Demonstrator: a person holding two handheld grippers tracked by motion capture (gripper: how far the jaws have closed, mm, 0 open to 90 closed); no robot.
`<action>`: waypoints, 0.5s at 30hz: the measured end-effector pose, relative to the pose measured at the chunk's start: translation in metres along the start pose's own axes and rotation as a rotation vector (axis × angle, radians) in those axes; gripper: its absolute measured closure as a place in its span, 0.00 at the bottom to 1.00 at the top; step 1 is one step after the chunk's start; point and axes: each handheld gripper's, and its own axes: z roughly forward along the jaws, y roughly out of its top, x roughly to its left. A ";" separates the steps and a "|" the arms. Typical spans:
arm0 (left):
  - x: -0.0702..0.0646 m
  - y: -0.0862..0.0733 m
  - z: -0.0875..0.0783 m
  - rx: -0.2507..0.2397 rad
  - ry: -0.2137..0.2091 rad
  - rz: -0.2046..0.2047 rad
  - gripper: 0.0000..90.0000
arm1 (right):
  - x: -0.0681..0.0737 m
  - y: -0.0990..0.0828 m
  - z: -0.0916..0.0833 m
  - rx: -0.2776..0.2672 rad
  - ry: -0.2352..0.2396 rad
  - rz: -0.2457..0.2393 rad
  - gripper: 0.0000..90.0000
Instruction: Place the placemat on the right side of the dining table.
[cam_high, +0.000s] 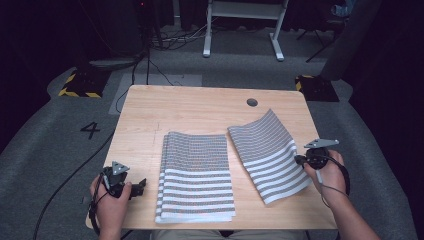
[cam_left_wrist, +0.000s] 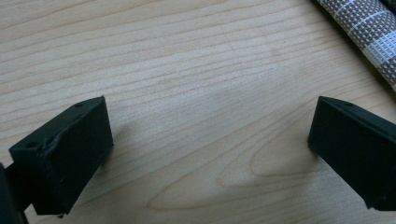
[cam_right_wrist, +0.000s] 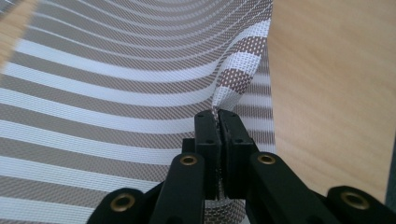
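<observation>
Two grey-and-white striped woven mats lie on a wooden table (cam_high: 150, 110). The stack of mats (cam_high: 196, 171) lies flat at centre front. A single mat (cam_high: 270, 152) sits to its right, curved and lifted along its right edge. My right gripper (cam_high: 300, 160) is shut on that edge; in the right gripper view the mat (cam_right_wrist: 116, 88) is pinched between the jaws (cam_right_wrist: 217, 117) and bows upward. My left gripper (cam_high: 142, 185) rests open at the table's front left, jaws wide over bare wood (cam_left_wrist: 210, 135), with a mat's edge (cam_left_wrist: 373, 32) just beyond.
A round cable hole (cam_high: 252, 102) is in the table's far right part. Bare wood lies behind the mats and at the left side. Cables (cam_high: 150, 60) and a white desk frame (cam_high: 245, 25) stand on the grey floor beyond.
</observation>
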 end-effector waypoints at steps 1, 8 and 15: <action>0.000 0.000 0.000 0.000 0.000 0.000 0.00 | 0.004 0.004 -0.006 -0.015 0.004 -0.017 0.97; 0.000 0.000 0.000 0.000 0.000 0.000 0.00 | 0.046 0.027 -0.034 -0.083 0.048 -0.147 0.97; 0.000 0.000 0.000 -0.001 0.001 0.000 0.00 | 0.098 0.037 -0.050 -0.135 0.185 -0.262 0.97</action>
